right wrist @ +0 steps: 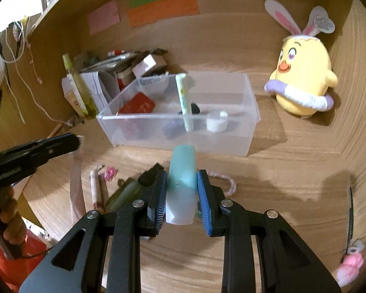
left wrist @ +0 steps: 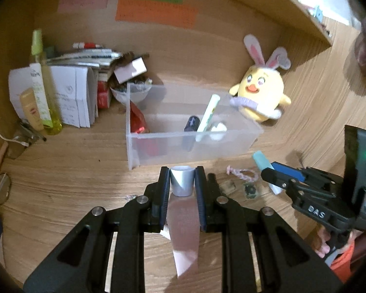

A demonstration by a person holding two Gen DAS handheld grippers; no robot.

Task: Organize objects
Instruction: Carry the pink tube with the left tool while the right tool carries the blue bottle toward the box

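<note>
Left gripper (left wrist: 182, 183), lower centre of its own view, is clamped on a pink tube with a silver cap (left wrist: 181, 182); cap points away from the camera, flat crimped tail toward it. Tube is clear of the wooden desktop (left wrist: 73, 171).

Right gripper (right wrist: 181, 188), lower centre of the right wrist view, is clamped on a pale tube with a teal cap (right wrist: 181, 171); cap forward, white body back between the blue pads (right wrist: 203, 195). Same gripper shows at the right edge of the left wrist view, teal cap sticking out toward upper left.

Clear plastic bin (left wrist: 231, 141) sits just above each gripper in both views, that is, straight ahead along the fingers. It already holds a red packet (right wrist: 137, 106), a dark cylinder (left wrist: 191, 123), a slim green-and-white tube (right wrist: 183, 97) leaning on the wall, and a small white pot (right wrist: 217, 122). Yellow plush chick (right wrist: 302, 83) stands right of the bin, apart from it.

Judgement: both tubes lie with their long axes pointing at the bin's near wall, so each must be carried forward over that wall before release. Both grippers look about equally near; neither is over the rim yet.

Loose items remain on the desk left of the right gripper: a pink-white stick (right wrist: 94, 190), a dark olive tube (right wrist: 124, 193), a braided cord (right wrist: 225, 183).
</note>
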